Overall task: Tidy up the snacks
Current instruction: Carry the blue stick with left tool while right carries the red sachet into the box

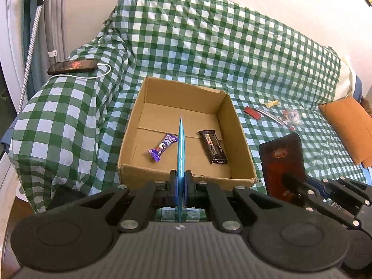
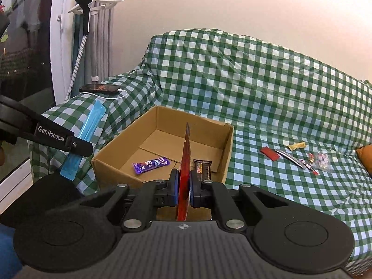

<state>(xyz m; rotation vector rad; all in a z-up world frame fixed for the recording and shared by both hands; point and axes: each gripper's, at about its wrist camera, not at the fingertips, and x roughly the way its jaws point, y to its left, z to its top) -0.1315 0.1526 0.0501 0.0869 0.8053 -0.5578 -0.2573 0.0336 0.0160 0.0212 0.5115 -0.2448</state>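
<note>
Pointing boxward edge-on: blue packet (image 1: 181, 144), red packet (image 2: 186, 160).

A green-and-white checked cloth (image 1: 209, 46) covers the sofa against a plain cream wall (image 2: 232, 4); grey curtains (image 2: 102, 34) hang left.

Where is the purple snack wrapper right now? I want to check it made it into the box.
The purple snack wrapper lies on the floor of the cardboard box, in its left half in both wrist views, apart from the dark chocolate bar to its right.
</note>
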